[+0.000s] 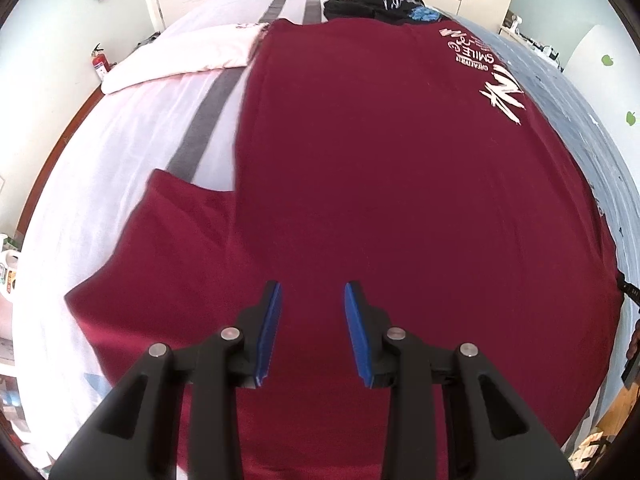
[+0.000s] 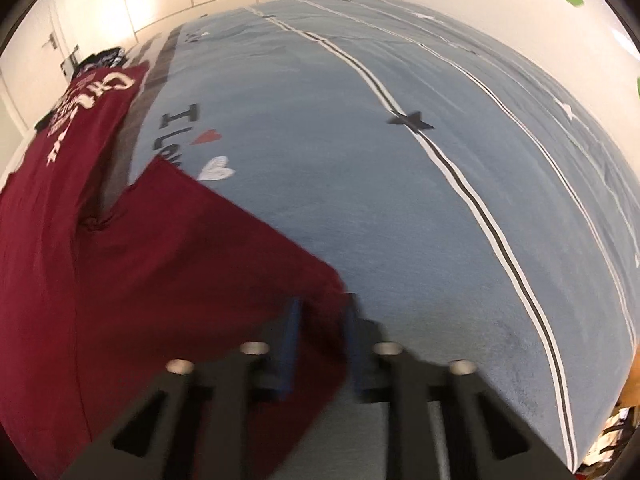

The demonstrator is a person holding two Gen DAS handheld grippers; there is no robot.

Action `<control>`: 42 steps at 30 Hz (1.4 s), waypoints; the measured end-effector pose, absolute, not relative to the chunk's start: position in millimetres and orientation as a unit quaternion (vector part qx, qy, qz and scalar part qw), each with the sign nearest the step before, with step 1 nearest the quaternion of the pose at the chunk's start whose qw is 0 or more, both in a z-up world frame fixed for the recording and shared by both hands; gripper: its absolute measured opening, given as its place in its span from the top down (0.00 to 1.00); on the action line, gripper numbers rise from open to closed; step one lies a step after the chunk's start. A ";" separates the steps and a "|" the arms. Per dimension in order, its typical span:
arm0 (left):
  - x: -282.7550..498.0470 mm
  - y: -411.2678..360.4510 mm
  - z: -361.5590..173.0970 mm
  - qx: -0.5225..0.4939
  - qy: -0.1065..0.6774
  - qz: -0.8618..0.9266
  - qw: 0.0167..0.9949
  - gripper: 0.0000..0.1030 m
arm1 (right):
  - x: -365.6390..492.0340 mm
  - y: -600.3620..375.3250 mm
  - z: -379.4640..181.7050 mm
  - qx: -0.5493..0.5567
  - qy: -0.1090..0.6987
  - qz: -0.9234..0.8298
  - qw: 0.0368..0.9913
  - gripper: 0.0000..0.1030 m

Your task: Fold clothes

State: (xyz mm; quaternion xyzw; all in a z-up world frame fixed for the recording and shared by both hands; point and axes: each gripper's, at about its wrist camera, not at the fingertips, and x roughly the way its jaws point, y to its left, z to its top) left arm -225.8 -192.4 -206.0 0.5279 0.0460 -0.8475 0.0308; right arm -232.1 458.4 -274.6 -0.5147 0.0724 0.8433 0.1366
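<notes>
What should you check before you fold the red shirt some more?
1. Red shirt lies spread flat on the bed: ok.
2. Right gripper has the shirt's sleeve between its blue pads: ok, fabric sits there; the picture is blurred, so how firm the grip is, cannot tell.
3. Left gripper holds cloth: not ok, it is open above the shirt, nothing between the pads.
4. Other sleeve lies flat on the white sheet: ok.
5. Black clothes and folded white garment off the shirt: cannot tell, both lie right at its far edge.
</notes>
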 end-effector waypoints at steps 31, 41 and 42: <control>-144.0 -314.0 -203.8 0.512 0.148 -0.846 -0.029 0.71 | -121.5 -15.3 -223.8 -0.501 -0.007 0.835 -0.229 0.73; -202.5 -206.1 -222.6 0.527 0.089 -0.834 -0.137 0.65 | -104.0 69.8 -229.3 -0.493 -0.077 0.856 -0.135 0.70; -205.9 -198.1 -225.7 0.530 0.081 -0.833 -0.140 0.65 | -103.2 73.4 -230.5 -0.492 -0.077 0.857 -0.135 0.70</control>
